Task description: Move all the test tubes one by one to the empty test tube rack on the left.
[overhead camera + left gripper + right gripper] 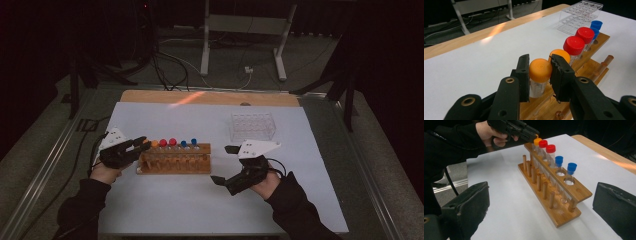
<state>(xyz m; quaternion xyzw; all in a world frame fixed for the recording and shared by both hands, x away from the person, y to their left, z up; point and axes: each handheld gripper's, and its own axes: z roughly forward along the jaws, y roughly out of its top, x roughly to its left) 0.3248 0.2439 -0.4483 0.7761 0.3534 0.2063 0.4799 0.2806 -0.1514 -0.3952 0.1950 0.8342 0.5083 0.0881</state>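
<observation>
White counter sheet (200,210) under dim light, wooden strip along the far edge, dark floor and a metal frame beyond.

Nearest, at the rack's left end: left gripper (539,75) closed in on the first orange-capped tube (540,71), a black jaw on either side of the cap, pads seemingly pressing it (contact on the right-hand pad hard to make out). Tube upright in the wooden rack (564,195), long axis vertical, so a straight lift looks like the move to come. Just behind, nearly touching the right-hand jaw: second orange cap (561,54), then two red caps (574,45), then two blue caps (596,25) down the row. Tight clearance there; any sideways tilt could knock the neighbour.

Right gripper (224,165) wide open, holding nothing, well off the rack's right end.

Farther back: clear plastic rack (252,126), set apart on the counter.
</observation>
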